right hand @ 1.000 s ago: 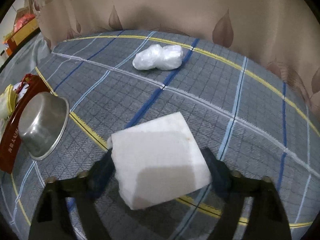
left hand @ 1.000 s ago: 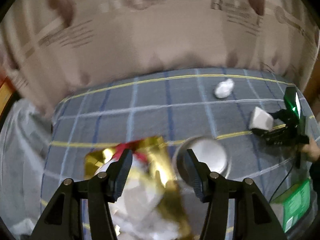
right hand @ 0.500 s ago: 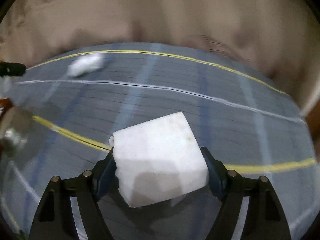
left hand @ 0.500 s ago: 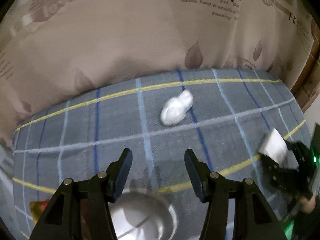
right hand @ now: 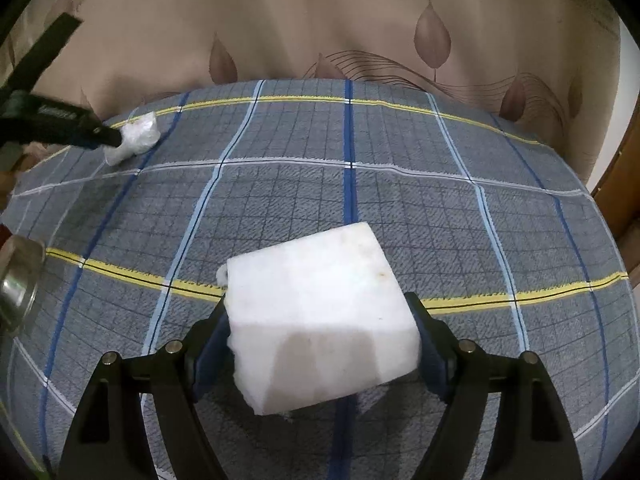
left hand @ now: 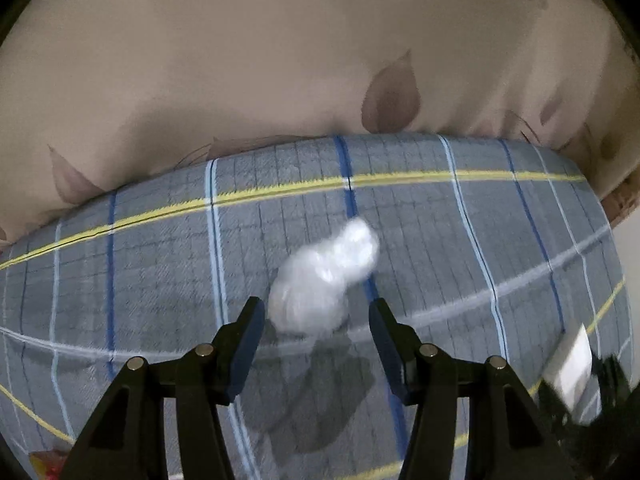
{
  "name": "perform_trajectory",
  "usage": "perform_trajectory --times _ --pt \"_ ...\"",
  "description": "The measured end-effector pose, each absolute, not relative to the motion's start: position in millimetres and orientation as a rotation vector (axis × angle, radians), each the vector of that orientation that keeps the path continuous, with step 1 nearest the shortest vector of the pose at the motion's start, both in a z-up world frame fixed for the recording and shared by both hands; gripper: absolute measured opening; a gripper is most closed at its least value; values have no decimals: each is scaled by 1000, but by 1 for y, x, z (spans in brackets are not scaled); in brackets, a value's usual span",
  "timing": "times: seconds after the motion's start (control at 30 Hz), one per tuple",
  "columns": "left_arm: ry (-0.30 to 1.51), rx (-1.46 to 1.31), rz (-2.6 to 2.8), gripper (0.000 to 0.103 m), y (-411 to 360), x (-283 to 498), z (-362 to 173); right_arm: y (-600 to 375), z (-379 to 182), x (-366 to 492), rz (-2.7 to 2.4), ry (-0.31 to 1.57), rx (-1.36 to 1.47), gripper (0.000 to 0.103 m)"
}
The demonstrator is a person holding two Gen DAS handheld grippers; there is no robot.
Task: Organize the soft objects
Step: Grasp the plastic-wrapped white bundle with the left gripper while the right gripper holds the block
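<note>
Left tool over the white bundle, right tool carrying the foam block.

My left tool (left hand: pixel 316 312) hung spread wide above the crumpled white plastic bundle (left hand: pixel 324 280), which lay on the blue plaid bedspread (left hand: pixel 160 264) just ahead of the fingertips and untouched by them. My right tool (right hand: pixel 320 320) was clenched on the white foam block (right hand: pixel 320 320), one pad pressed against each side, the block lifted clear of the bedspread. From the right wrist I saw the bundle at far left near the beige leaf-print curtain (right hand: pixel 320 32), and a steel bowl (right hand: pixel 18 280) at the left edge.
</note>
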State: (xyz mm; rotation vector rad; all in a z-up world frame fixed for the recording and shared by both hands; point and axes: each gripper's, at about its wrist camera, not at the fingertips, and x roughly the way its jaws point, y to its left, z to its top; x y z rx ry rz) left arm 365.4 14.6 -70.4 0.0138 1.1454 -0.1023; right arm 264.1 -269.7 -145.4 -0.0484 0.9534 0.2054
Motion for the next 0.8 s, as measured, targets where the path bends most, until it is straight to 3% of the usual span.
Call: perform_trajectory --times 0.23,0.8 --pt "1197 -13 -100 56 11 392 -92 -270 -147 266 210 955 -43 79" --pt "1186 -11 -52 51 11 407 -88 -266 -147 265 218 959 -44 83"
